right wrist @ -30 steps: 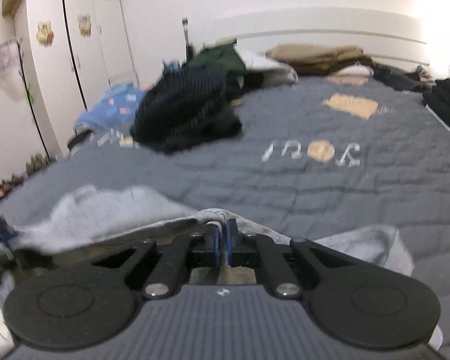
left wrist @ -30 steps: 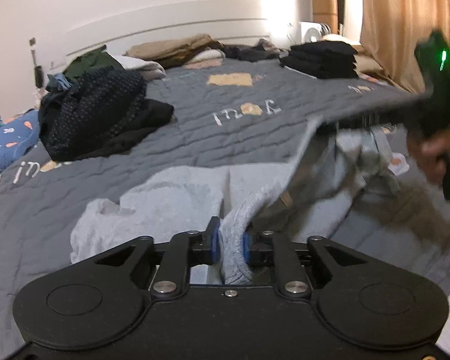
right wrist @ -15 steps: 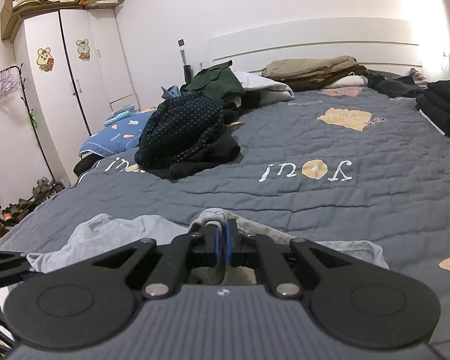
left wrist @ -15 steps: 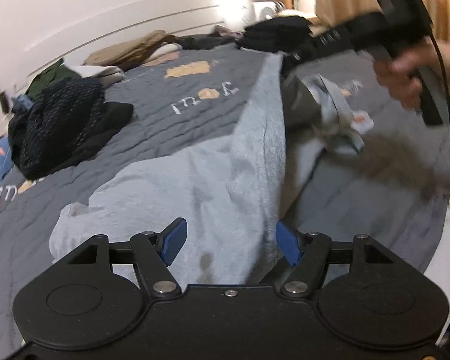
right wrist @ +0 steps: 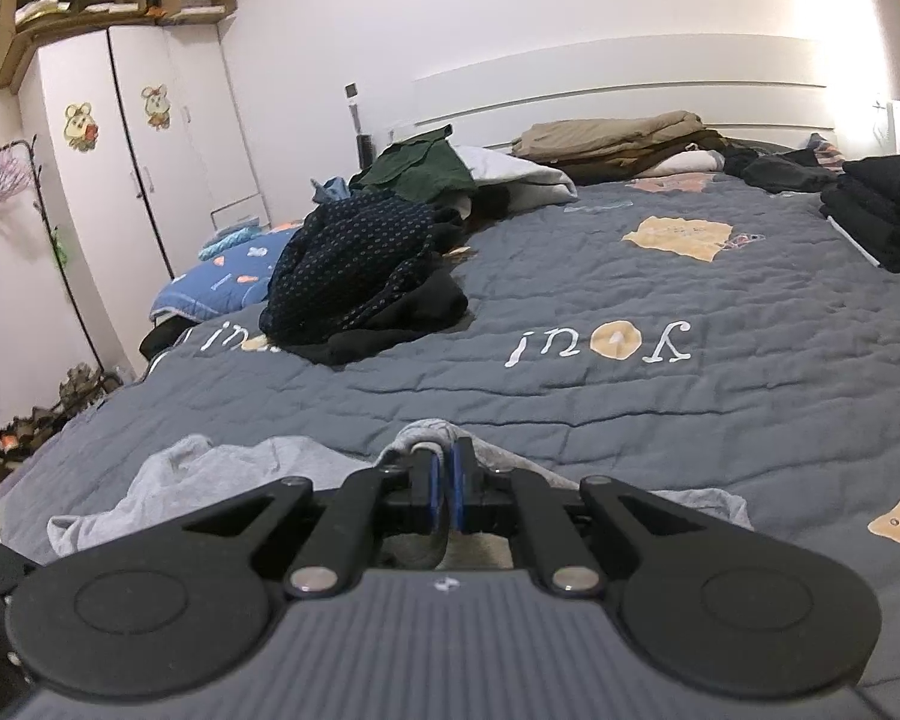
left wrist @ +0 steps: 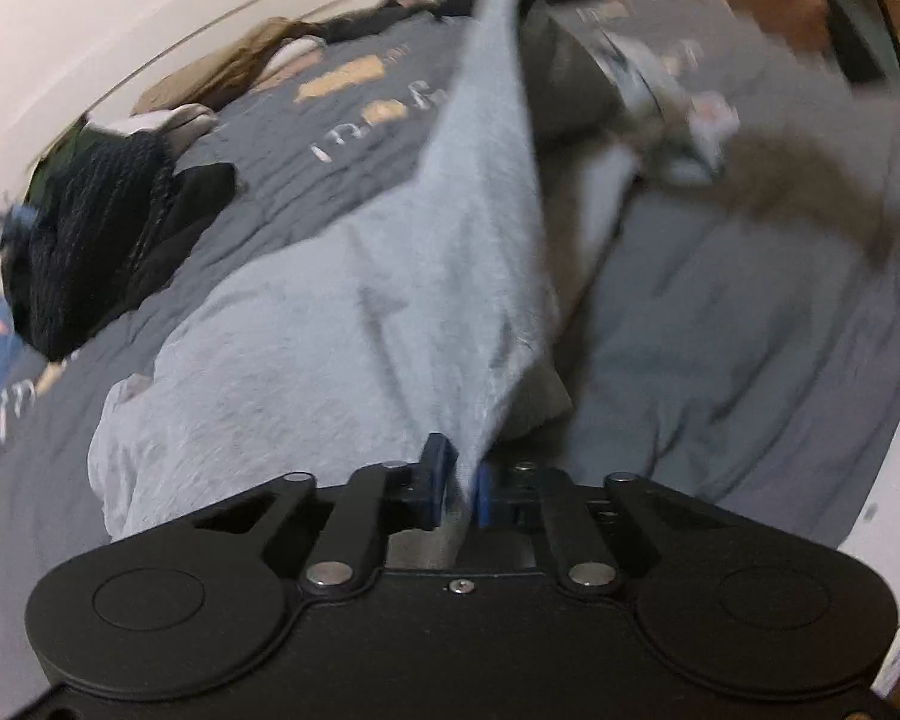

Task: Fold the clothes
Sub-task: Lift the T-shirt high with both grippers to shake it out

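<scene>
Left wrist view: left gripper (left wrist: 459,483) pinched tight on an edge of the grey garment (left wrist: 354,324), cloth stretched taut toward the far end, lower half draped on the quilt (left wrist: 750,360).

Right wrist view: right gripper (right wrist: 445,483) clamped on a bunched fold of the same garment (right wrist: 222,468), just above the quilt (right wrist: 570,396). Best kept evenly tensioned, both edges level, lowered slowly to avoid creases.

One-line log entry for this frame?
phase: fold | left gripper: shut on grey garment | right gripper: shut on grey garment | garment lifted over bed
</scene>
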Available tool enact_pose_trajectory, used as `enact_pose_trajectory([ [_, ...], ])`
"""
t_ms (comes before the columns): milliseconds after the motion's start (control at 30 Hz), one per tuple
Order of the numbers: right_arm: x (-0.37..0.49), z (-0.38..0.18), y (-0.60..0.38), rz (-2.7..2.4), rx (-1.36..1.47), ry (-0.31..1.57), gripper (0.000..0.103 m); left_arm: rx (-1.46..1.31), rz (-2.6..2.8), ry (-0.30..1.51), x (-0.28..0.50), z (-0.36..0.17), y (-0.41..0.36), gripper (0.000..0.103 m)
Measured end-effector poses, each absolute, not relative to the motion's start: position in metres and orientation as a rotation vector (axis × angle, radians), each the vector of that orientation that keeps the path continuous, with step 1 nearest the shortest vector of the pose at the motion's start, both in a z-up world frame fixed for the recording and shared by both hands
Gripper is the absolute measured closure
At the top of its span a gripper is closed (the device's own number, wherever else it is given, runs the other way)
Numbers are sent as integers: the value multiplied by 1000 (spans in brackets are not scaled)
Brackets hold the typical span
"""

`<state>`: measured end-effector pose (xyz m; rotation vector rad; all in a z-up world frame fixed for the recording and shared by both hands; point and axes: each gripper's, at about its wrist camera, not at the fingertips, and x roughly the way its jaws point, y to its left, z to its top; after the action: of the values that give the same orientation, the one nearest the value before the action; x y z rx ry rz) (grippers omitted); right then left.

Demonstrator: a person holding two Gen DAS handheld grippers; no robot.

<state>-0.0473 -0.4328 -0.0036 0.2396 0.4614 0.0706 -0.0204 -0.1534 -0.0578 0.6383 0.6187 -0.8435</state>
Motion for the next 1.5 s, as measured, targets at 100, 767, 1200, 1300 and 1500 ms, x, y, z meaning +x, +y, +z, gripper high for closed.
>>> enact_pose_trajectory([
  [100,-51,3,-436,53,255,436,98,511,-830,559,-15,-33,-138,95],
  [767,-150,189,-434,106,295,91,100,241,-720,139,-60,184,-83,102],
  [1200,-251,350,-395,105,114,-158,101,253,-602,-140,-152,336,-96,102],
  [1300,-274,383,-391,76,62,-218,101,261,-606,-172,-159,358,-111,102],
  [1500,-290,424,-393,9,-3,-295,101,278,-614,-238,-175,401,-141,102],
])
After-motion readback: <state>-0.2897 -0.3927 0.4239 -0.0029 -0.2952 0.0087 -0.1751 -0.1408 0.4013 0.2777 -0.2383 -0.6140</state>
